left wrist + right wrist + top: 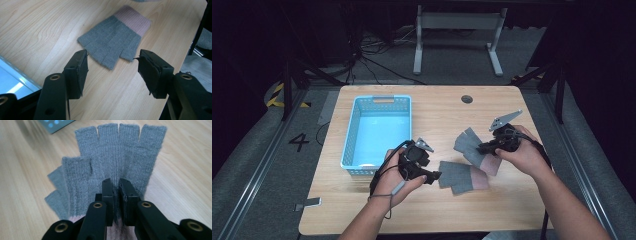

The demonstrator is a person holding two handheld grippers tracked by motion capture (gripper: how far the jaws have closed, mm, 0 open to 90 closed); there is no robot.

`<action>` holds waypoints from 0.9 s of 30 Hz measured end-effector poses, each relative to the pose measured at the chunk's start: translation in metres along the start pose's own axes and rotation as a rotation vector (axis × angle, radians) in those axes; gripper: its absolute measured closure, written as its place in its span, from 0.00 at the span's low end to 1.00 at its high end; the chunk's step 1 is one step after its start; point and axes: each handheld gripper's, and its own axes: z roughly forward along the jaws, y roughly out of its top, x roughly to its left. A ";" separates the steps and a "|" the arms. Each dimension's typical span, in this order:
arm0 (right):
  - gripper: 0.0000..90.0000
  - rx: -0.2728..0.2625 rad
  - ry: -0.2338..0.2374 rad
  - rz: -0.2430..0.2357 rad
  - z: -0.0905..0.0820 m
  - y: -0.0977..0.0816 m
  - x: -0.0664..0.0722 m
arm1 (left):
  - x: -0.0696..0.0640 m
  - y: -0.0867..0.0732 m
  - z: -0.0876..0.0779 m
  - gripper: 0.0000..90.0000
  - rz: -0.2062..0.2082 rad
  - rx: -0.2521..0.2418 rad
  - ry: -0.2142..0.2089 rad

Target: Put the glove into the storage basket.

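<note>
Two grey fingerless gloves with pink cuffs lie on the wooden table point(377, 210). The nearer glove point(457, 175) point(112, 40) lies flat just ahead of my left gripper point(435, 176) point(112, 57), which is open, with its jaws spread wide on either side of the glove's finger ends. The farther glove point(468, 143) point(110, 150) is pinched near its cuff by my right gripper point(482, 149) point(117, 185), which is shut on a ridge of its fabric. Its finger stubs fan out away from the jaws.
A light blue plastic basket point(349, 145) point(15, 82) point(53, 125) stands on the left half of the table, close beside the left hand. A round cable hole point(467, 99) sits near the far edge. Bare wood lies in front and at the far right.
</note>
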 end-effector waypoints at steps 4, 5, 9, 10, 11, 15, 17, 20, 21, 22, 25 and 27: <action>0.93 0.012 0.027 -0.032 0.005 0.000 0.011 | 0.000 0.000 0.001 0.47 0.003 0.004 0.002; 0.93 0.022 0.039 -0.053 0.008 -0.001 0.015 | 0.000 0.000 0.001 0.47 0.002 0.003 0.002; 0.93 0.036 0.059 -0.070 0.013 -0.002 0.022 | 0.000 -0.001 0.001 0.47 0.000 0.001 0.007; 0.93 0.036 0.059 -0.070 0.013 -0.002 0.022 | 0.000 -0.001 0.001 0.49 0.000 0.001 0.007; 0.93 0.042 0.067 -0.086 0.015 -0.003 0.025 | 0.000 -0.001 0.001 0.50 -0.005 0.010 0.012; 0.93 0.042 0.079 -0.091 0.016 -0.006 0.027 | 0.001 -0.002 0.002 0.53 -0.008 0.018 0.015; 0.93 0.039 0.082 -0.089 0.017 -0.006 0.027 | 0.002 -0.002 0.003 0.53 -0.010 0.019 0.017; 0.93 0.023 0.096 -0.091 0.018 -0.008 0.028 | 0.001 -0.002 0.003 0.54 -0.010 0.019 0.014; 0.93 0.034 0.105 -0.097 0.021 -0.008 0.029 | 0.001 -0.003 0.004 0.54 -0.008 0.016 0.018; 0.93 0.039 0.105 -0.101 0.022 -0.008 0.030 | 0.001 -0.003 0.004 0.54 -0.009 0.014 0.018; 0.93 0.047 0.107 -0.113 0.024 -0.009 0.031 | 0.002 -0.004 0.005 0.53 -0.001 -0.009 0.028; 0.93 0.051 0.107 -0.122 0.026 -0.009 0.032 | 0.003 -0.005 0.005 0.53 0.006 -0.019 0.035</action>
